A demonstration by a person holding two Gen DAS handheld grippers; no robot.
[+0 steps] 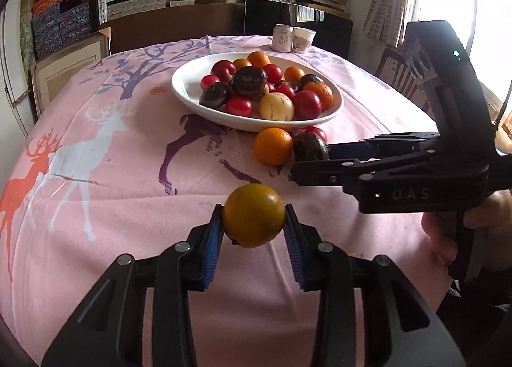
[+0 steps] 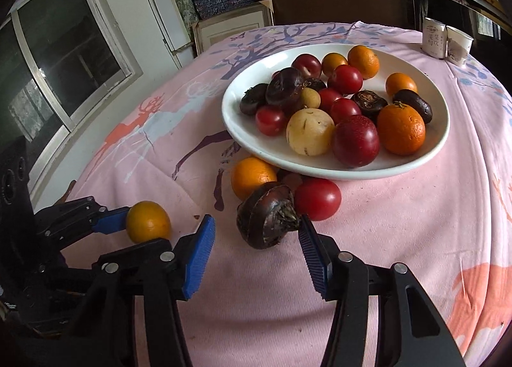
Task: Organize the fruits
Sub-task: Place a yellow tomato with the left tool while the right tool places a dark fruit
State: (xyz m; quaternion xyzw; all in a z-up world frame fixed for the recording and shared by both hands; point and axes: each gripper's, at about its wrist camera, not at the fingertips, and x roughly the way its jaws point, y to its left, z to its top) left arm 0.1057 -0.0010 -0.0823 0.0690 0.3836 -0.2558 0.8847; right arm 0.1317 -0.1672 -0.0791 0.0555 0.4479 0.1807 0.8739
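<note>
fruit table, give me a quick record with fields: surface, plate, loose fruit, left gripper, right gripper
surface: pink deer-print cloth
plate: white plate, piled with oranges, red and dark fruit, one pale yellow fruit
loose fruit: orange, red fruit and dark fruit on the cloth by the plate's near rim
left gripper: jaws shut on a yellow-orange fruit
right gripper: jaws open around the dark fruit, left pad clear of it

The plate [image 2: 336, 171] looks glossy and smooth, the cloth [image 2: 400, 223] on the worktop is matt, and the tongs' pads [image 2: 198, 258] are ribbed.
</note>
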